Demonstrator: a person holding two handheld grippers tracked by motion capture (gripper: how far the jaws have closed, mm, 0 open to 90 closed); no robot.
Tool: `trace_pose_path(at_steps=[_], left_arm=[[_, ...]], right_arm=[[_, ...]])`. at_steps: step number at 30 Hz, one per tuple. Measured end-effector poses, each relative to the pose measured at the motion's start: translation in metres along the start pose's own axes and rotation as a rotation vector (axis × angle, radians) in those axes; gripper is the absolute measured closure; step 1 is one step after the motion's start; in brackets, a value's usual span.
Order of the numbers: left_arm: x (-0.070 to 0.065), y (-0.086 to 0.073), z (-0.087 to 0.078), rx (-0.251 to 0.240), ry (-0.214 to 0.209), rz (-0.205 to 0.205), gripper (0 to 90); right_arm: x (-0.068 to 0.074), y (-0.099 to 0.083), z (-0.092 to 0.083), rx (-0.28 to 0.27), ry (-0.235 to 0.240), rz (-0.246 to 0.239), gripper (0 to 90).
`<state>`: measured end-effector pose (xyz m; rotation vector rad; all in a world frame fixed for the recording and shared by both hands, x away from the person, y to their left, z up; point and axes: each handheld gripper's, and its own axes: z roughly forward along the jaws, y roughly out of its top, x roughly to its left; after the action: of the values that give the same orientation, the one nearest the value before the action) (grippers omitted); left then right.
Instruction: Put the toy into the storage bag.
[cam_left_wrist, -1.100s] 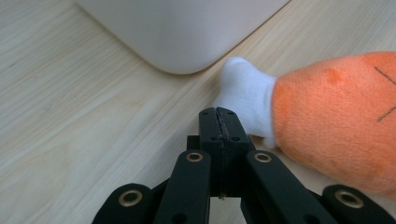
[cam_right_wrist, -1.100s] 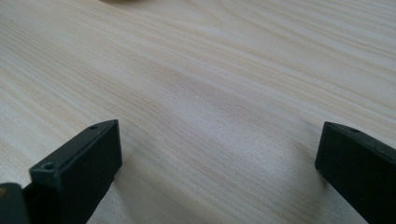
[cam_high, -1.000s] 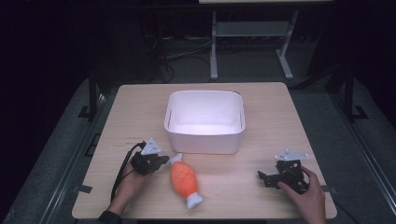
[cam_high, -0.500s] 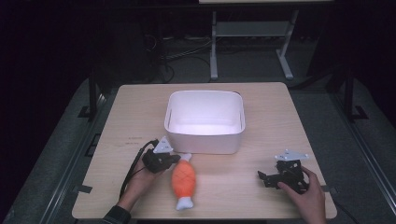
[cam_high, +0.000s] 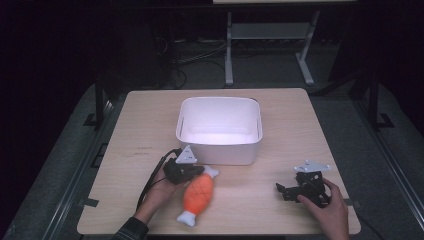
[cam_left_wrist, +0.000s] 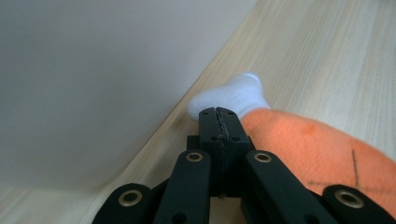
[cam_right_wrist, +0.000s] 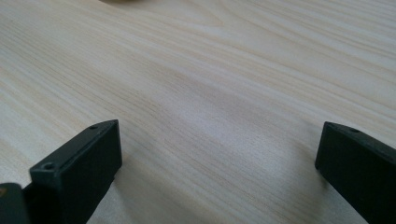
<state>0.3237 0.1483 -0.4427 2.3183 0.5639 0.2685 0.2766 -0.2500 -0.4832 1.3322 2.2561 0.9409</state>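
Now the left gripper (cam_high: 186, 170), fingers pressed together, has nudged the fish (cam_high: 197, 192) toward the tub (cam_high: 219, 145) (right gripper (cam_high: 303, 187) rests, fingers apart).

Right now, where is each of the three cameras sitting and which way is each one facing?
High view: above the person's side, looking forward and down on the table; both hands, the left tongs and the right tongs show.
Left gripper view: rides the left tongs, facing the white bin wall; jaws shut beside the orange fish toy.
Right gripper view: rides the right tongs, facing bare tabletop; jaws spread.
Shared: the high view and the left gripper view both show the fish toy and the bin.
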Motion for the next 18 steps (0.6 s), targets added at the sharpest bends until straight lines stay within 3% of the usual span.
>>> trace_pose_path(at_steps=[18], left_arm=[[-0.021,0.025,0.021,-0.022,-0.097,0.049,89.6]], right_arm=[[0.000,0.000,0.000,0.000,0.000,0.000,0.0]])
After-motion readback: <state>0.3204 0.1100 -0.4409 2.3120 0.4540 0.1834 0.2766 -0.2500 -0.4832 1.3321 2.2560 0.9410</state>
